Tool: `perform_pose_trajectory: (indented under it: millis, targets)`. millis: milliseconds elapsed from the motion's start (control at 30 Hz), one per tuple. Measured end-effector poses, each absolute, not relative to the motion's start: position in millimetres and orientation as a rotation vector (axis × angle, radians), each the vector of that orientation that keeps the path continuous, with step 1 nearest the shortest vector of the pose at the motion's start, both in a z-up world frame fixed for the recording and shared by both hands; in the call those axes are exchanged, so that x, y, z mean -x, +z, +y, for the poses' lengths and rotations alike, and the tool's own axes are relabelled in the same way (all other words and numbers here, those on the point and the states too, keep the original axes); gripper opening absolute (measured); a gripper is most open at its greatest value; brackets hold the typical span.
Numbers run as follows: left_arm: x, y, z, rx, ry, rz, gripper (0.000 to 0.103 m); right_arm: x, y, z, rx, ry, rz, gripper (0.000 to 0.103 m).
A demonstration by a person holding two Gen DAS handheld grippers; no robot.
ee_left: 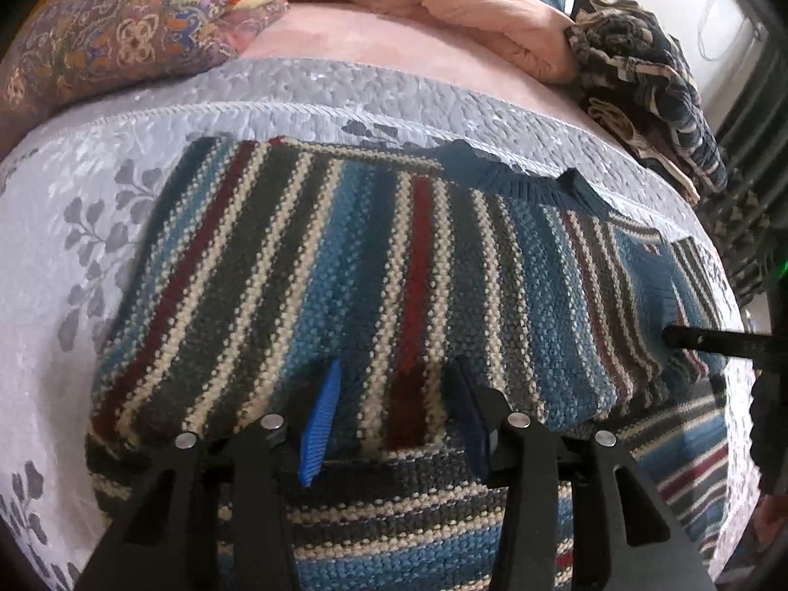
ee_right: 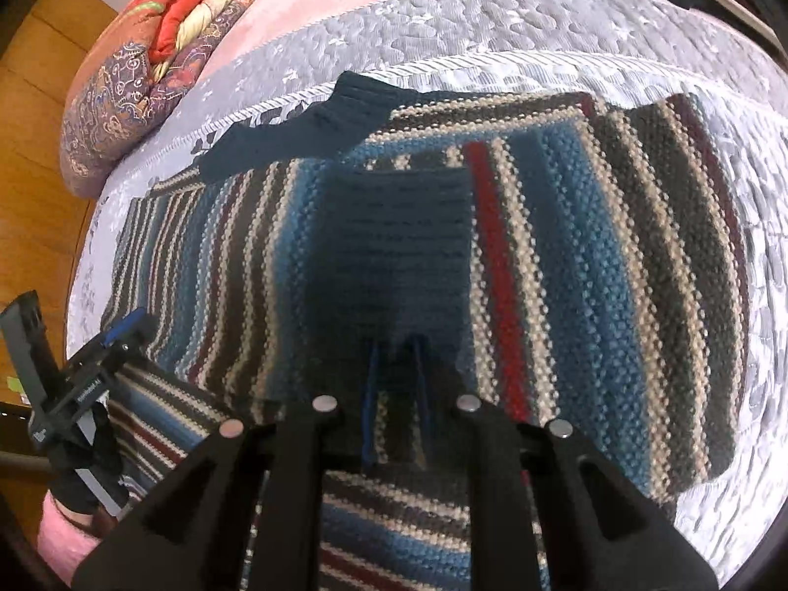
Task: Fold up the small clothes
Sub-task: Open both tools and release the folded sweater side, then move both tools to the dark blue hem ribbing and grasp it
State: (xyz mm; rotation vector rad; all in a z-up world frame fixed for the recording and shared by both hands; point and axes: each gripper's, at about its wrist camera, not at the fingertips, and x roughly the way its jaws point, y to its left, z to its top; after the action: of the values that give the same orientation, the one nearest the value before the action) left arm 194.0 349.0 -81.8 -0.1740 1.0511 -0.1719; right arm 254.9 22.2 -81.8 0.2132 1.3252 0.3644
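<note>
Left view, nearest: your left gripper (ee_left: 394, 418) stands spread, blue fingers (ee_left: 320, 418) resting on the striped sweater (ee_left: 344, 256) at the fold edge, nothing pinched between them
Left view, sweater: it lies straight ahead of you, collar (ee_left: 517, 172) at the far edge, stripes running away from the gripper, long axis left to right across the view
Left view, other tool: your right gripper (ee_left: 689, 337) reaches in from the right onto the sweater's right end
Left view, surface: grey quilted spread (ee_left: 74, 207) on a bed, pink blanket (ee_left: 468, 5) and patterned pillow (ee_left: 123, 29) beyond, a heap of other clothes (ee_left: 650, 98) at the far right

Right view, nearest: your right gripper (ee_right: 396, 394) is nearly pressed together, fingers on a dark blue folded flap (ee_right: 399, 236); whether it pinches the knit, you cannot tell
Right view, sweater: (ee_right: 566, 256) spreads ahead and to both sides, collar band (ee_right: 305, 118) far left
Right view, nearer hand: your left gripper (ee_right: 123, 330) sits at the left end, so each hand owns one end for the coming fold
Right view, room: wooden floor (ee_right: 39, 123) left of the bed
</note>
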Motion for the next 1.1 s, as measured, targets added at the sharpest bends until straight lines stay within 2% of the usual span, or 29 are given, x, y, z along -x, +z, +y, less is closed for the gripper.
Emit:
perform_pose_trajectory:
  millis: [200,233,300,333,433,533,633,700,933,1100]
  targets:
    - [-195,-80,347,0.179,-0.133,1.064,0.045,-254,-80,26,-0.211,0.350,1.326,0.014]
    - [-195,-76,349,0.189,-0.121,1.077,0.041,-254,-74,21,-0.241,0.358,1.332,0.014]
    - [-189,-61,358,0.212,-0.104,1.091,0.040,-238,-48,9,-0.289,0.395,1.299,0.018]
    - [-179,-47,365,0.218,-0.110,1.071,0.041,-224,-31,1,-0.297,0.427,1.258,0.020]
    - [-137,-14,385,0.206,-0.104,1.019,0.050,-173,4,-27,-0.320,0.462,1.181,0.037]
    - [-90,3,402,0.181,-0.078,1.015,0.053,-115,15,-57,-0.306,0.415,1.166,0.037]
    - [-42,8,412,0.146,-0.044,1.039,0.059,-67,13,-80,-0.315,0.381,1.184,0.038]
    - [-15,5,418,0.146,-0.034,1.060,0.061,-37,8,-90,-0.305,0.338,1.194,0.042]
    - [66,-41,430,0.212,-0.023,1.248,0.062,67,-27,-112,-0.354,0.298,1.286,0.046]
    - [94,-59,423,0.273,-0.066,1.288,0.062,103,-60,-103,-0.375,0.302,1.371,0.046]
